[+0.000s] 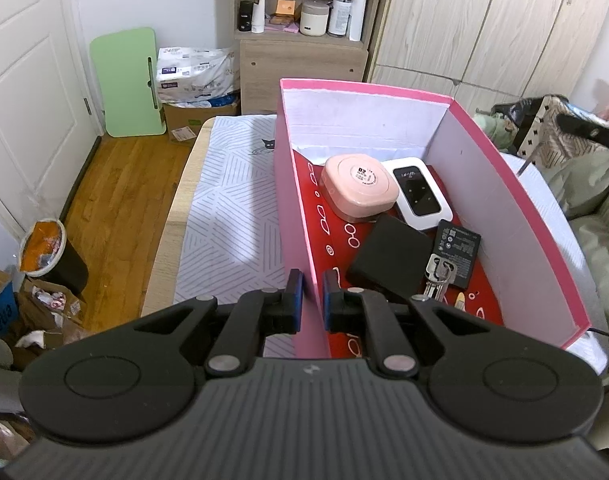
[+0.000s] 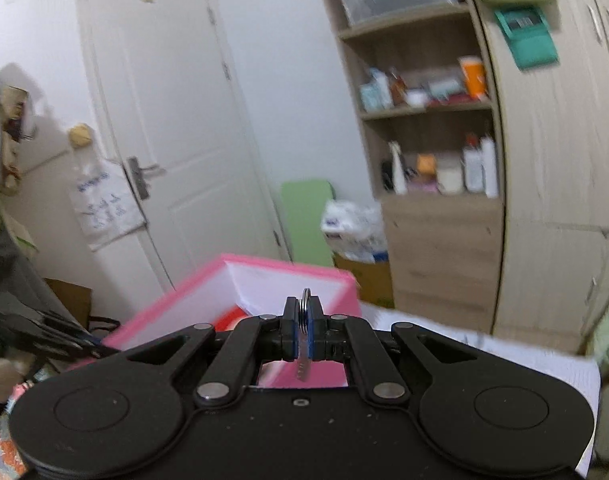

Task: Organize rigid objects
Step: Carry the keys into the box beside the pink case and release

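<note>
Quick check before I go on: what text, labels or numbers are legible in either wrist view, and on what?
"02" on the round label of the pink case.
"24" on the white tissue pack.
Battery: fine print, too small to read.
White router: screen marks illegible.
Hanging plastic bag: blue print, blurred.
Shelf bottles: labels unreadable.

Matt cardboard box point(image 1: 300, 208) (pink), shiny metal key point(image 2: 303, 354).

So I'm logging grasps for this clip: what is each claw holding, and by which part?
The right claw pinches a key near its ring end, blade hanging down. The left claw grips the pink box by its near side wall.
</note>
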Available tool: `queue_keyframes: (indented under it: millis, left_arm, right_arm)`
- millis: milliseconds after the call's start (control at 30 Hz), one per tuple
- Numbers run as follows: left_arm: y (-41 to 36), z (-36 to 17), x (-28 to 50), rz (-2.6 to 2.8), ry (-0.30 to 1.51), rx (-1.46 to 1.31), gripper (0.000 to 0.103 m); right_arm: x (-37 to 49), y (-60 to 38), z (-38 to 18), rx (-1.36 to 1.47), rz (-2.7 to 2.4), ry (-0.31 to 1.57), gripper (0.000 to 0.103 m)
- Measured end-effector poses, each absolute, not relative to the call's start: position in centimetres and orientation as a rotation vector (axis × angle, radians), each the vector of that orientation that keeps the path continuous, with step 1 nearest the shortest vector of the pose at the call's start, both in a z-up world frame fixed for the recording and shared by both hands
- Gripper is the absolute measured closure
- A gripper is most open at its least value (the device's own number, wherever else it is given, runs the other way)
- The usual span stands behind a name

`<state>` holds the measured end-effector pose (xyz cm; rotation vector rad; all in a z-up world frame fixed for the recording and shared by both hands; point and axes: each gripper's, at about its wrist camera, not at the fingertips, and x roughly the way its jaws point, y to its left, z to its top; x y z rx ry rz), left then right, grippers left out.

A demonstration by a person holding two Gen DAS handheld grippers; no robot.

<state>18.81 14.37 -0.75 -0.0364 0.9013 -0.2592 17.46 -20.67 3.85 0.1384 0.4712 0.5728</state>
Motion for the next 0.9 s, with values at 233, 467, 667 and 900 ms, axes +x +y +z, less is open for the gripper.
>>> queue_keyframes:
  millis: [233, 467, 667, 900]
  left_arm:
    - [14.2, -0.7, 18.6, -0.261, 0.885, -0.024, 0.094]
    - [14.3, -0.8, 18.2, -0.269, 0.871, -0.026, 0.094]
    - [14.4, -1.0, 18.2, -0.28, 0.863, -0.008, 0.094]
    - [14.6, -1.0, 18.2, -0.295, 0.86, -0.011, 0.093]
  right_arm:
    - [16.7, -17.8, 5.8, 0.152, 0.707, 0.472, 0.097]
    - [18.8, -13.6, 3.8, 0.16, 0.826, 0.622, 0.097]
    - [21.0, -9.6, 1.9, 0.171, 0.884, 0.742, 0.097]
    - [22.8, -6.6, 0.9, 0.174, 0.849, 0.805, 0.091]
